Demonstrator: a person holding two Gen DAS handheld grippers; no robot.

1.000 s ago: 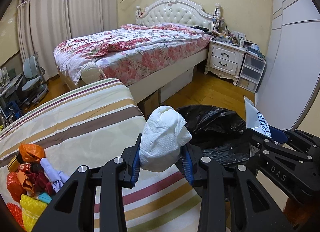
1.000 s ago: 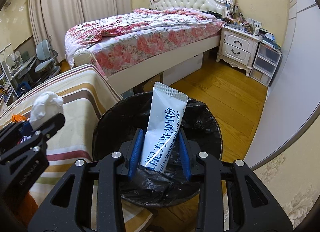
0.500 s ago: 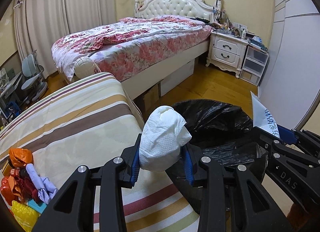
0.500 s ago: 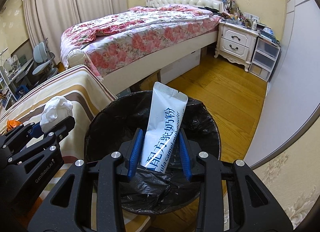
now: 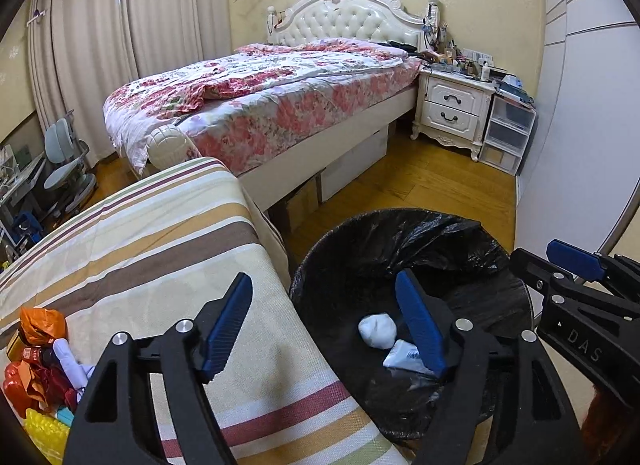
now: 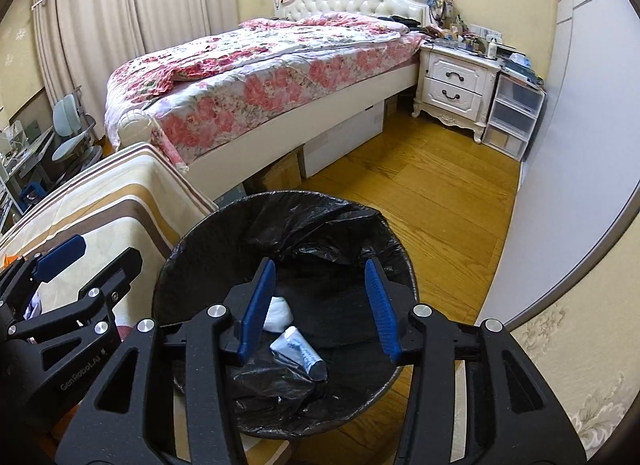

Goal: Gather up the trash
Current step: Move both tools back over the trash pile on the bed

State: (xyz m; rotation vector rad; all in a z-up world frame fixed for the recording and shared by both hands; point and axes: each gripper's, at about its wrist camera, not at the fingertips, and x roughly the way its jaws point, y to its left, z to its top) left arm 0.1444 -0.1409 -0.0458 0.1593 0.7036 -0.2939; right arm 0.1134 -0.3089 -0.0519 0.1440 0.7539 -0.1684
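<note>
A bin lined with a black bag (image 5: 404, 233) (image 6: 304, 209) stands on the floor beside the striped table. Inside it lie a crumpled white tissue (image 5: 377, 329) (image 6: 279, 313) and a white sachet with blue print (image 5: 402, 357) (image 6: 300, 351). My left gripper (image 5: 326, 319) is open and empty, straddling the bin's left rim. My right gripper (image 6: 318, 307) is open and empty above the bin's mouth. Several colourful wrappers and scraps (image 5: 38, 361) lie on the striped tablecloth (image 5: 160, 249) at the far left.
A bed with a floral quilt (image 5: 272, 97) stands behind the table. A white nightstand (image 5: 454, 109) and clear drawers (image 5: 506, 137) stand at the back right on the wooden floor (image 6: 432, 201). A pale wardrobe wall (image 5: 584, 137) runs along the right.
Both grippers have opened. The tissue dropped from the left one and the sachet from the right one, and both now lie in the bin.
</note>
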